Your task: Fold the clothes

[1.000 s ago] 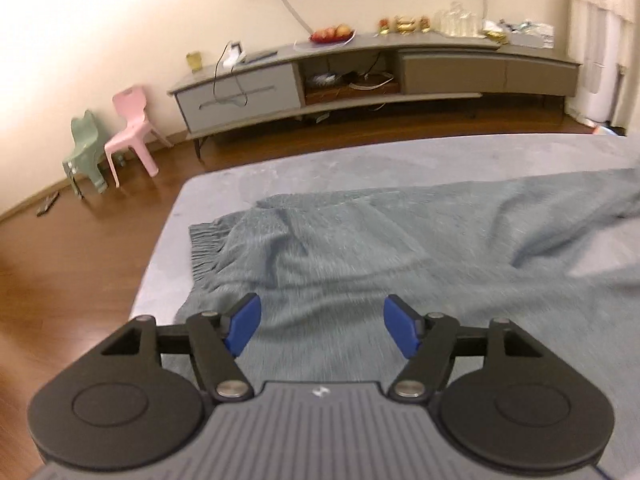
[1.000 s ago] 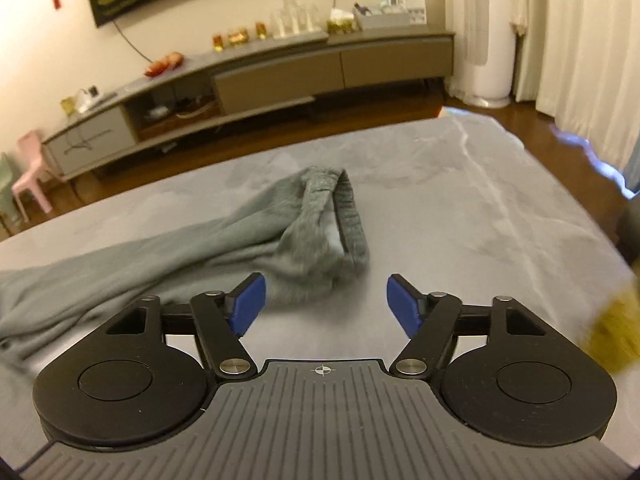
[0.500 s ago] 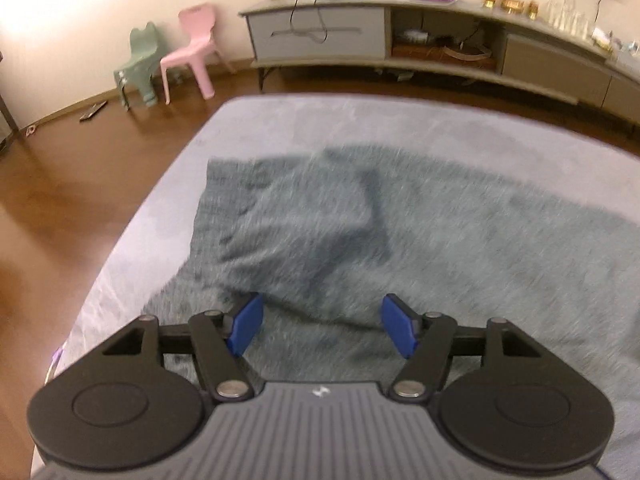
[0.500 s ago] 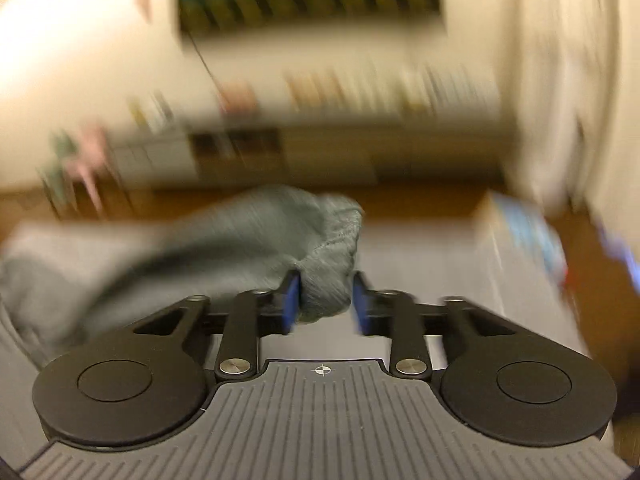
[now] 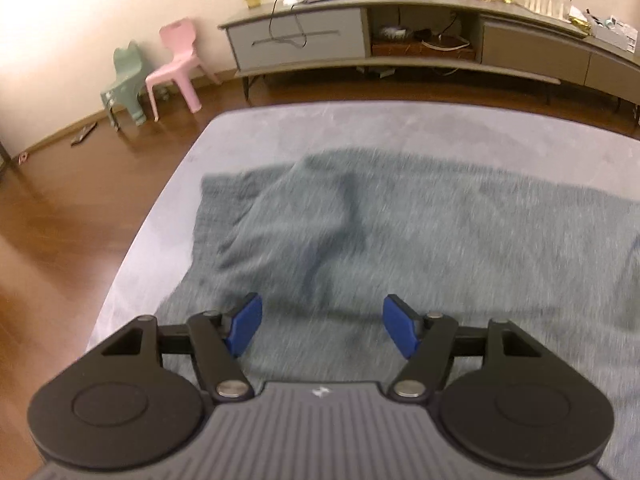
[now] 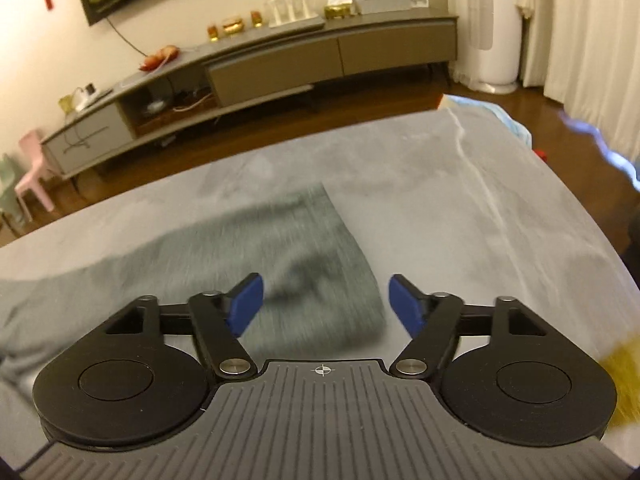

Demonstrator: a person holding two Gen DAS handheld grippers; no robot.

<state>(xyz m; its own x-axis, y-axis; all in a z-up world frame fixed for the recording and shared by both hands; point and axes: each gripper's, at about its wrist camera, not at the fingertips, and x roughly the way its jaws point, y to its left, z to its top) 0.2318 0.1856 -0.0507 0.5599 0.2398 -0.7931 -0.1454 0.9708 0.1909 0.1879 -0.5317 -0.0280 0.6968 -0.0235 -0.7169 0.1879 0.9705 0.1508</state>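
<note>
A grey-green knit garment (image 5: 400, 232) lies spread flat on a pale grey bed cover (image 5: 360, 128). In the left wrist view its left end is in front of my left gripper (image 5: 322, 326), which is open and empty just above the cloth. In the right wrist view the garment's right end (image 6: 304, 264) lies flat, with a straight edge. My right gripper (image 6: 326, 304) is open and empty, hovering over that end's near corner.
A long TV cabinet (image 5: 400, 36) stands along the far wall across wood floor. Pink (image 5: 176, 68) and green (image 5: 124, 80) child chairs stand at the left. White curtains (image 6: 580, 28) hang at the right. Something yellow (image 6: 624, 376) lies at the bed's near right.
My right gripper was shut on the garment's end half a second ago; it has let go and that end now lies flat. My left gripper stayed open as the view shifted slightly.
</note>
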